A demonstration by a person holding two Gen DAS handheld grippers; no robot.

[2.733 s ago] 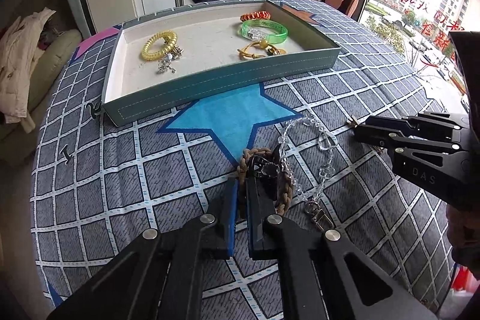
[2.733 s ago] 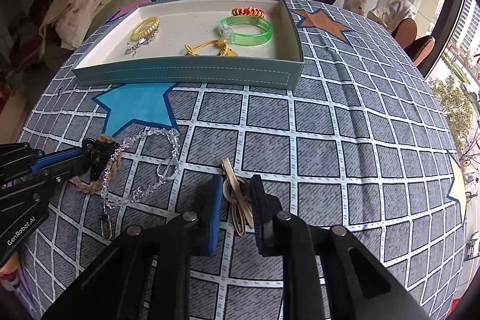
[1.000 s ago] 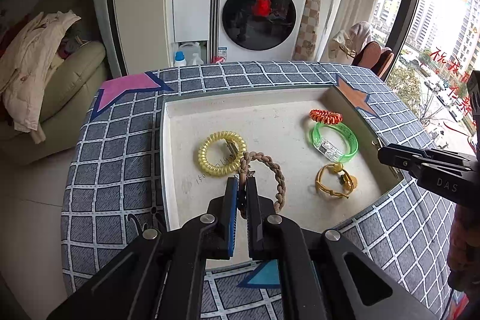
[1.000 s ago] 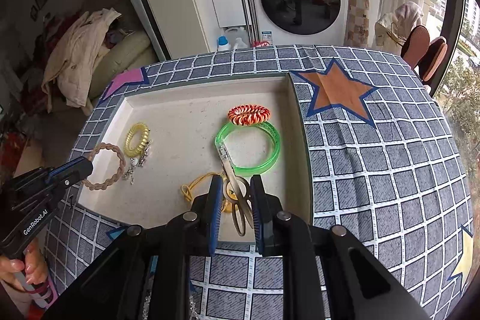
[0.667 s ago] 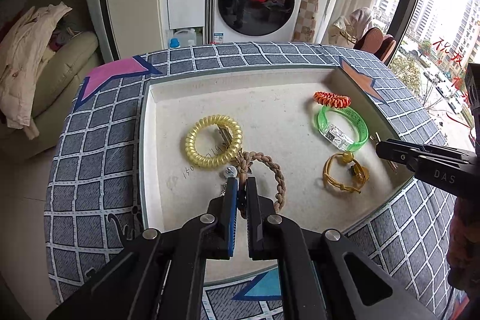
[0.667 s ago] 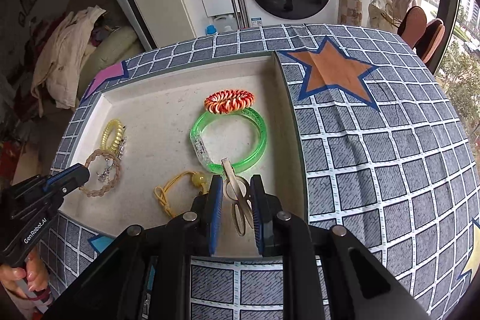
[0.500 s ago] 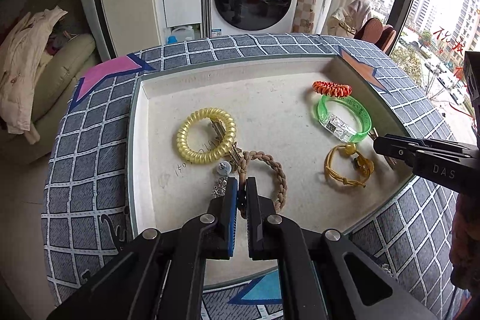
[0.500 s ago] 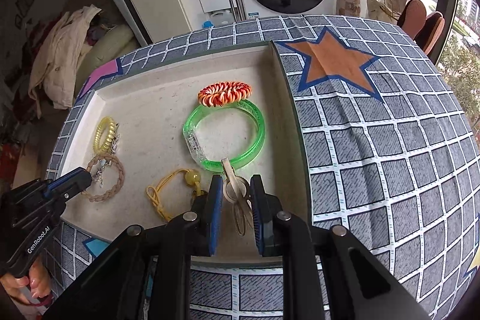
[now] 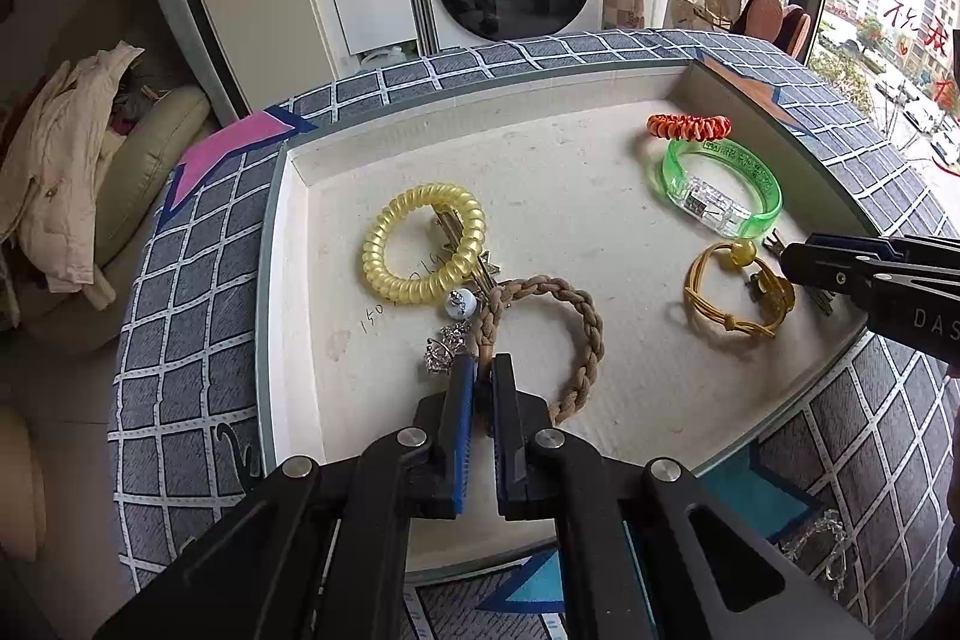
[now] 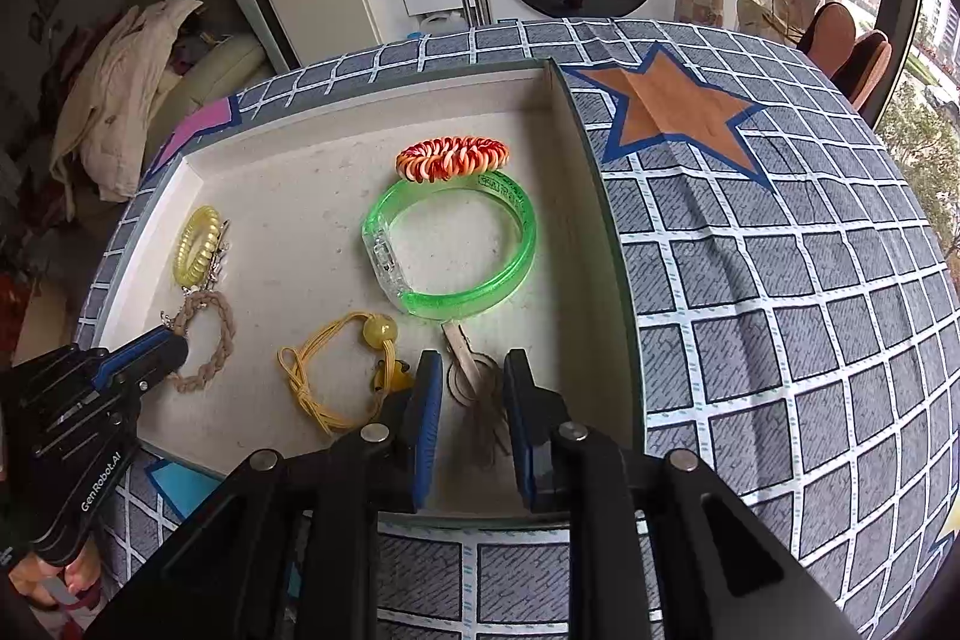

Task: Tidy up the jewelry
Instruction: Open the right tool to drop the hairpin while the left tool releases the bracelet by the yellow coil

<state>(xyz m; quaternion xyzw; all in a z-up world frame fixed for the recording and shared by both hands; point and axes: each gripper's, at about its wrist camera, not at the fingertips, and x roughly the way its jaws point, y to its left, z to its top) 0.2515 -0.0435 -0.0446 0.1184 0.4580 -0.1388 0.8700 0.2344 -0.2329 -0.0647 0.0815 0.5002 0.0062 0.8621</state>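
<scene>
Both tongs have carried their loads from the worktop point(image 10: 780, 280) into the tray point(image 9: 288, 244). Left tongs point(image 9: 485, 370) pinch the braided bracelet point(image 9: 576, 328), now on the tray floor. Right tongs point(image 10: 471, 382) stand parted around the tan clip point(image 10: 474, 376) (released). Left: one crystal chain point(image 9: 822, 544) outside. Tray lining looks matte, speckled.

The left gripper point(image 9: 485, 376) pinched the braided bracelet point(image 9: 558, 334) inside the tray point(image 9: 282, 244), beside a yellow coil band point(image 9: 423, 241).

Light: bright daylight, window at 3 o'clock | Shadows: soft | Focus: sharp | Edges: fisheye bending, dark corners
</scene>
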